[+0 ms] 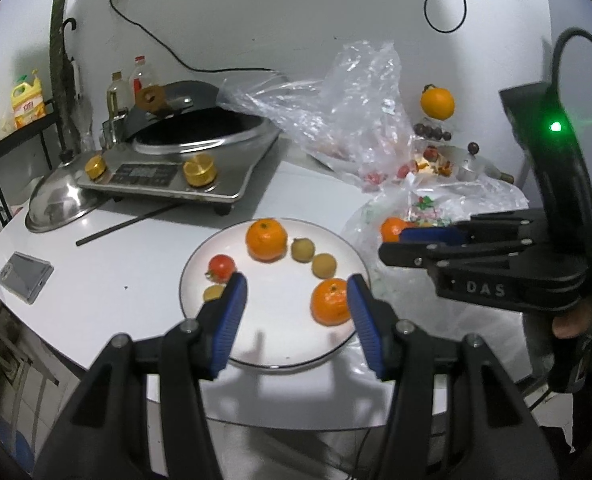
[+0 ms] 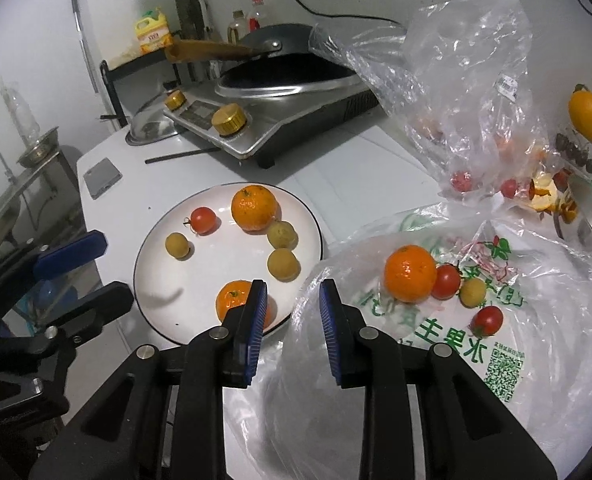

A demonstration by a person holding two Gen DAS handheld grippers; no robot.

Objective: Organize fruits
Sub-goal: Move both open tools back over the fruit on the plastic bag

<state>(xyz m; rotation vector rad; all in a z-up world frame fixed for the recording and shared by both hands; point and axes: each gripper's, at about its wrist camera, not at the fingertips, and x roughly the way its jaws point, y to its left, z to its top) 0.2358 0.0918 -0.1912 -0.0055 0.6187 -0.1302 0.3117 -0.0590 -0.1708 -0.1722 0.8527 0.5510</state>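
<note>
With six fruits sitting on the white plate (image 2: pixel 146 248) and four lying on the printed bag (image 2: pixel 508 344), the left gripper (image 1: pixel 296 312) is hovering open and empty, the right gripper (image 2: pixel 292 320) nearly closed on nothing.

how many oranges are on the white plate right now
2. One orange sits at the plate's far side beside a small yellow-green fruit; the other orange lies near the front edge, partly hidden behind a gripper finger in the right wrist view.
</note>
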